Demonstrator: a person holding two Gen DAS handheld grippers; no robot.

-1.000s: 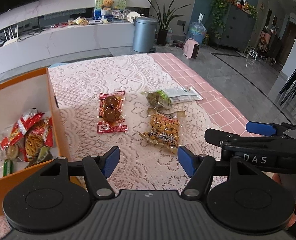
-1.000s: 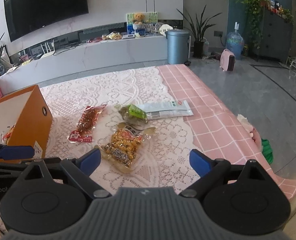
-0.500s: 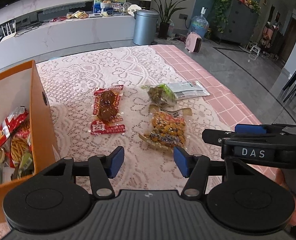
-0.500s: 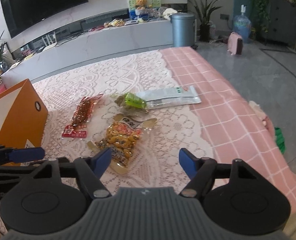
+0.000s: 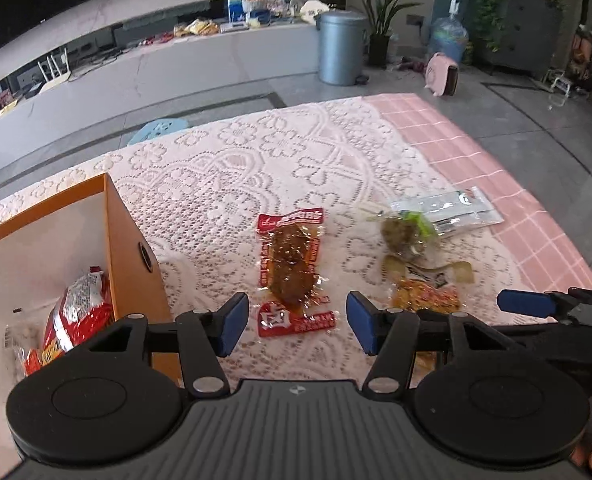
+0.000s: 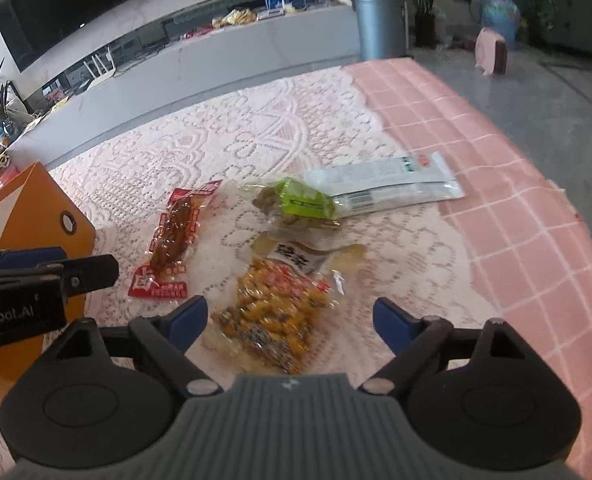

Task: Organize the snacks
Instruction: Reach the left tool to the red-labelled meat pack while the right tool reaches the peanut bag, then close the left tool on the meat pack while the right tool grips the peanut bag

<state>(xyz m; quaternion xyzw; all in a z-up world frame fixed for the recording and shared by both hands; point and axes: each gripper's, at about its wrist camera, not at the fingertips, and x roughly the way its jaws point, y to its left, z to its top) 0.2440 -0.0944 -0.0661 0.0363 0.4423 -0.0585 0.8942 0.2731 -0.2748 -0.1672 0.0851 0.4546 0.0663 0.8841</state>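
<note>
Four snack packets lie on the lace cloth. A red packet of brown meat (image 5: 294, 270) (image 6: 174, 238) sits just beyond my left gripper (image 5: 297, 325), whose jaws stand open above its near end without touching it. A yellow packet of mixed nuts (image 6: 278, 310) (image 5: 425, 296) lies under my right gripper (image 6: 290, 322), whose jaws are opening wide around it, pads clear of it. Further off are a green-labelled packet (image 6: 296, 204) (image 5: 405, 232) and a long white packet (image 6: 387, 186) (image 5: 451, 212). The orange box (image 5: 134, 240) (image 6: 36, 216) at the left holds red snack bags (image 5: 78, 312).
The pink checked tablecloth (image 6: 515, 216) ends at the table's right edge, with grey floor beyond. A grey bin (image 5: 341, 48), a plant and a long white TV counter (image 5: 136, 68) stand far behind the table. The right gripper shows at the left wrist view's right side.
Both grippers moved forward and lower toward the packets. The left jaws narrowed and now frame the red packet; the right jaws narrowed, then widened again over the yellow packet.
</note>
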